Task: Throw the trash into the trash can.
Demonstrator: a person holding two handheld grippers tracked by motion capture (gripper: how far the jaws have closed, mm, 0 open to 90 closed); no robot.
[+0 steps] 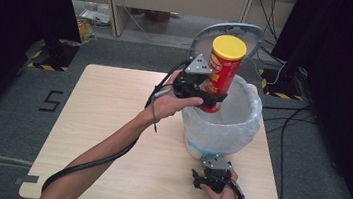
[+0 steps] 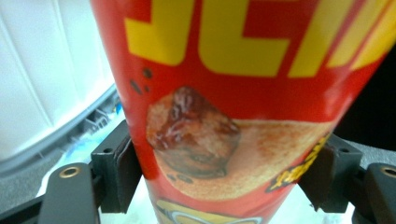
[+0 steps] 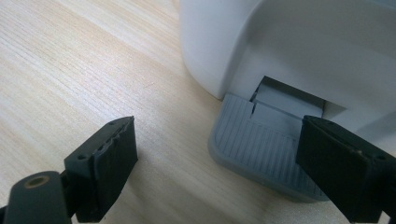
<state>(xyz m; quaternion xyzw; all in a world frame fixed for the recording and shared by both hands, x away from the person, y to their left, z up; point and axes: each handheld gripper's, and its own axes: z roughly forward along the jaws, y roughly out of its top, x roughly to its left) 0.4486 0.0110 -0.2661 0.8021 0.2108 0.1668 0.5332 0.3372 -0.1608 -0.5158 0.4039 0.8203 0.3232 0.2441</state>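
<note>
Chip can held over the bin, pedal covered from the near side.

Nearest the person, the right gripper (image 1: 213, 176) is seen low on the desk (image 1: 111, 122) at the front foot of the bin (image 1: 221, 130), its jaws spread wide and empty, the far one lying over the grey pedal (image 3: 261, 149). Beyond, above the bin's bagged mouth, the chip can (image 1: 221, 74) is gripped around its lower body by the left gripper (image 1: 209, 99), jaws clamped on both sides, the can upright and slightly tilted. Behind it, the bin's lid (image 1: 252, 37) is raised.
</note>
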